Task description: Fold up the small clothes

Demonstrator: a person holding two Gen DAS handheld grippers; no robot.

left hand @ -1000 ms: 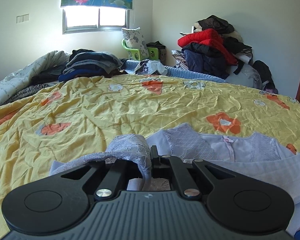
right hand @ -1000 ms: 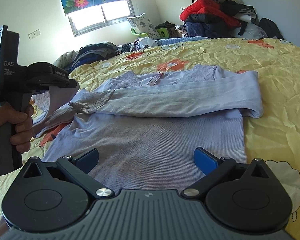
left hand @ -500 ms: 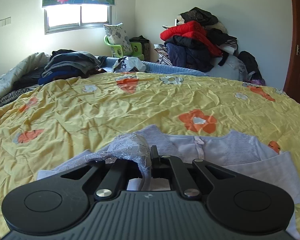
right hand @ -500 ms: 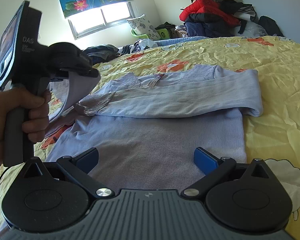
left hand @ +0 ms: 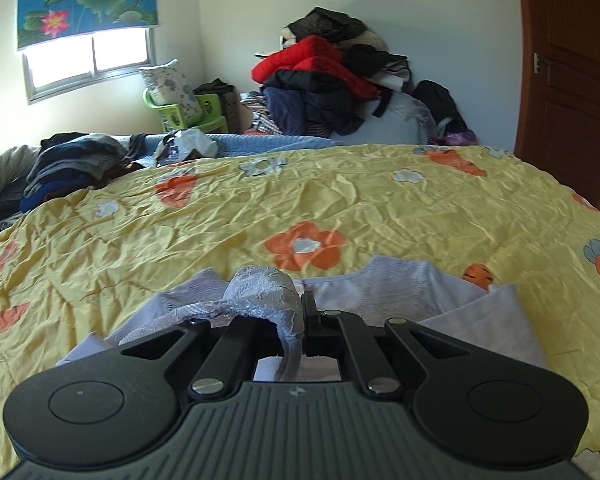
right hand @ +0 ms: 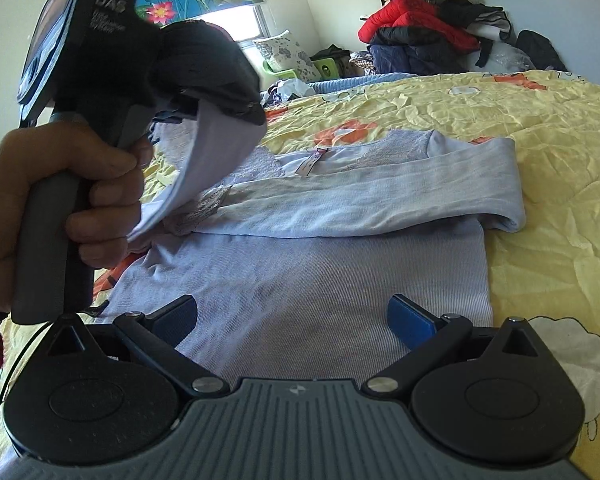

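A lilac long-sleeved top (right hand: 320, 276) lies flat on the yellow flowered bedspread (right hand: 548, 152); one sleeve (right hand: 380, 204) is folded across its chest. My left gripper (left hand: 302, 320) is shut on the lace cuff of the other sleeve (left hand: 260, 292). In the right wrist view it (right hand: 228, 108) holds that sleeve (right hand: 216, 160) lifted above the top's left side. My right gripper (right hand: 292, 318) is open, low over the top's lower part, with nothing between its blue pads (right hand: 410, 322).
A pile of folded dark clothes (left hand: 72, 164) sits at the bed's far left. A heap of red and dark jackets (left hand: 332, 80) stands against the far wall. A green chair with a pillow (left hand: 180, 100) is below the window. A brown door (left hand: 572, 80) is at right.
My left gripper has lifted the sleeve cuff higher and carried it rightward over the top. My right gripper has stayed in place, open.
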